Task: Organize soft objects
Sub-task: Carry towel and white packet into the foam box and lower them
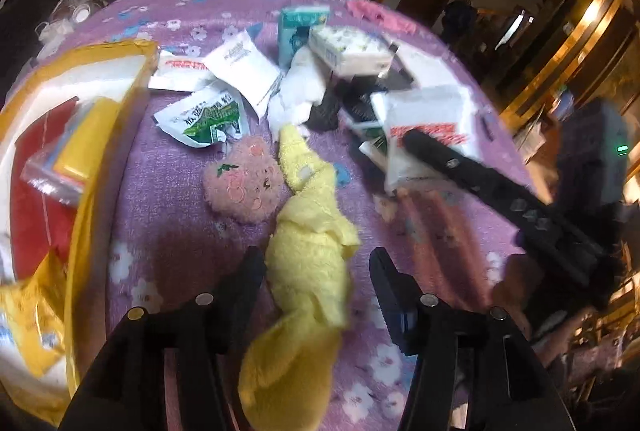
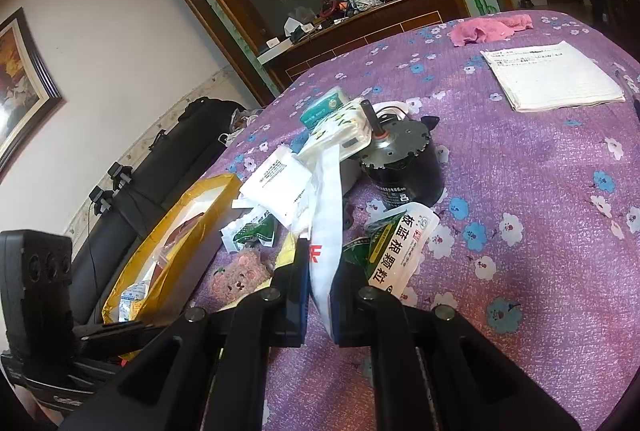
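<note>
Purple flowered cloth covers the tabletop (image 1: 180, 239), where our left hand-held gripper (image 1: 316, 263) stands half open astride the limp yellow towel (image 1: 308, 231), best pinched mid-bundle, while our right hand-held gripper (image 2: 320, 263) clamps a thin, slippery white packet (image 2: 326, 207) ahead.

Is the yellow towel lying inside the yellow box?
No, the yellow towel lies on the purple cloth, beside the yellow box, not inside.

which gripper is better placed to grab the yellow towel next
Left. The left gripper is open with the yellow towel lying between its fingers. The right gripper is shut on a white packet, so it's occupied.
</note>
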